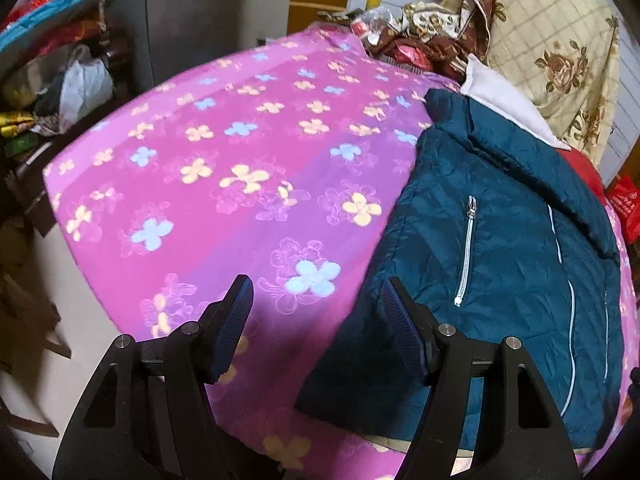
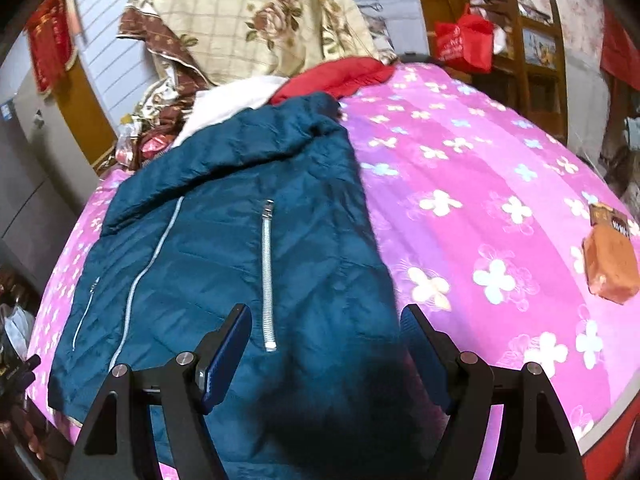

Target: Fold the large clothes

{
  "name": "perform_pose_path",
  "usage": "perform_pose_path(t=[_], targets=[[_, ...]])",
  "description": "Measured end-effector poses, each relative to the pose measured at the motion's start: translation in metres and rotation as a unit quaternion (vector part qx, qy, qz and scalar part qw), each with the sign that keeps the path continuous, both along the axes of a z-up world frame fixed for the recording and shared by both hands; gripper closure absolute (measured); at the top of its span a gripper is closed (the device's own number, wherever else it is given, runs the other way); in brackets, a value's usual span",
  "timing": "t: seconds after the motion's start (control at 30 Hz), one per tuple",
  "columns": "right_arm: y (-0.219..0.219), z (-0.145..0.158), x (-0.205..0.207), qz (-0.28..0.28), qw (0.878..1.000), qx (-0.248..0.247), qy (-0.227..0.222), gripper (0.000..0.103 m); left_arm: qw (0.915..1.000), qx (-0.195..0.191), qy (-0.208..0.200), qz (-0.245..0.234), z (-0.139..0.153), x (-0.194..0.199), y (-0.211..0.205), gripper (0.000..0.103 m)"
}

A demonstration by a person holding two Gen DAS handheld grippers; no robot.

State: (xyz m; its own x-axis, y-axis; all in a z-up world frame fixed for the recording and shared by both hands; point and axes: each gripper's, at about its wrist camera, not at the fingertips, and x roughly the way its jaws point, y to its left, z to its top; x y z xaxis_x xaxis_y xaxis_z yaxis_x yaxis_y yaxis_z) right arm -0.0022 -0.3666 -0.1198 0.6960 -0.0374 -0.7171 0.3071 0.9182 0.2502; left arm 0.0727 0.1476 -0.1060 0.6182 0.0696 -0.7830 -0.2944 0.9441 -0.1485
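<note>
The left gripper (image 1: 316, 322) pointed down at a slant, its jaws wide apart and empty. The right gripper (image 2: 326, 350) did the same, holding nothing.

Left wrist view: close above the bed's near edge, tilted down along the left gripper (image 1: 316, 312) fingers, facing the pink flowered bedsheet (image 1: 200, 152) with the teal jacket (image 1: 500, 248) at right. Right wrist view: same downward tilt over the right gripper (image 2: 326, 340), nearly atop the jacket (image 2: 224, 248). Shared: jacket, sheet (image 2: 480, 184), cream floral quilt (image 1: 552, 40) (image 2: 248, 12) at the far end.
</note>
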Motion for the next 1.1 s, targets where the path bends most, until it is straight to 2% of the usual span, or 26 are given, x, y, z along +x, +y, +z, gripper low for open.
perform_pose_path(t=[0.17,0.3,0.4,0.47,0.53,0.7,0.8,0.87,0.97,1.1], targets=[[-0.019,-0.017,0.012,-0.008,0.999,0.011,0.032,0.028,0.9987,-0.035,0.02,-0.032,-0.016,0.019,0.0,0.036],[-0.03,-0.03,0.021,-0.006,0.998,0.045,0.043,0.028,0.9949,-0.061,0.028,-0.075,-0.024,0.036,-0.005,0.036],[-0.036,-0.04,0.03,0.005,0.996,0.08,0.051,0.028,0.9875,-0.107,0.035,-0.111,-0.031,0.05,-0.005,0.036],[-0.037,-0.042,0.032,0.005,0.995,0.083,0.045,0.028,0.9788,-0.147,0.041,-0.136,-0.039,0.059,-0.006,0.035],[-0.04,-0.043,0.035,0.008,0.996,0.079,0.041,0.028,0.9786,-0.146,0.029,-0.142,-0.037,0.062,-0.007,0.034],[-0.043,-0.042,0.045,0.024,0.994,0.102,0.038,0.028,0.9686,-0.172,0.039,-0.176,-0.037,0.071,-0.014,0.03],[-0.043,-0.043,0.045,0.059,0.985,0.158,0.038,0.027,0.9522,-0.211,0.064,-0.211,-0.038,0.071,-0.017,0.03],[-0.043,-0.045,0.036,0.075,0.977,0.197,0.039,0.027,0.9377,-0.245,0.074,-0.235,-0.039,0.061,-0.018,0.03],[-0.04,-0.049,0.014,0.093,0.968,0.232,0.037,0.028,0.9268,-0.267,0.071,-0.255,-0.04,0.042,-0.016,0.03],[-0.039,-0.055,-0.014,0.091,0.957,0.273,0.02,0.027,0.9094,-0.327,0.063,-0.25,-0.045,0.027,-0.001,0.03]])
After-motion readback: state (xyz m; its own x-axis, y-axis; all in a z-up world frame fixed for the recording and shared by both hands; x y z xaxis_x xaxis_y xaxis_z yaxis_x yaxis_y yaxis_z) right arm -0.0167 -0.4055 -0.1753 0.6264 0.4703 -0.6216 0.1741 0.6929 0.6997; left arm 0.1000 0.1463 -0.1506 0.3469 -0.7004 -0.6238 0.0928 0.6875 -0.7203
